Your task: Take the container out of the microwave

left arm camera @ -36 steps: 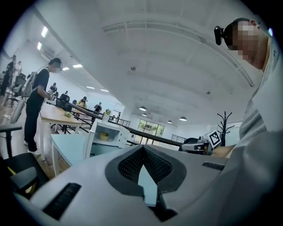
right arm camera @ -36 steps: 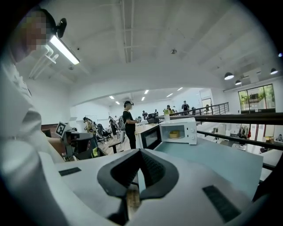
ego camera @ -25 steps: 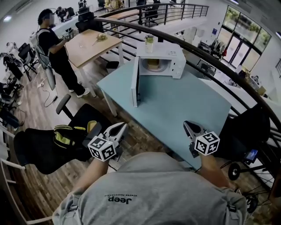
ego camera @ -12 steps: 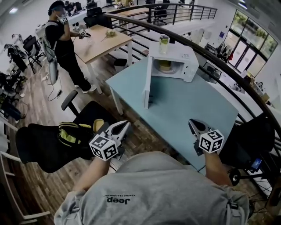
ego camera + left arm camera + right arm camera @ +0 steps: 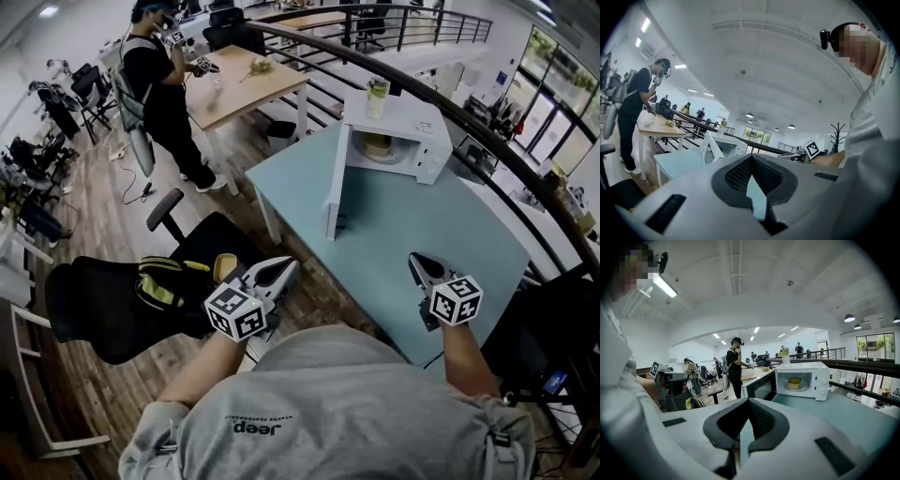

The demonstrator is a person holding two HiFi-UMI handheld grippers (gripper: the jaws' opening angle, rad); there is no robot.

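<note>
A white microwave [image 5: 405,127] stands at the far end of the light blue table [image 5: 422,234], its door [image 5: 336,183] swung open to the left. Inside sits a tan round container [image 5: 378,145]; the right gripper view shows the container [image 5: 794,383] too. A bottle [image 5: 378,94] stands on top of the microwave. My left gripper [image 5: 283,270] hangs off the table's near left corner, jaws shut on nothing. My right gripper [image 5: 417,262] hovers over the table's near edge, also shut and empty. Both are far from the microwave.
A black office chair [image 5: 122,314] holding a yellow-green item stands to my left. A person in black [image 5: 169,84] stands by a wooden table [image 5: 248,80] at the back left. A dark railing [image 5: 497,145] runs behind the microwave.
The view has shifted: the microwave and table now lie further right and lower. Both grippers have crept slightly forward and stay shut. The person in black has moved up in the picture.
</note>
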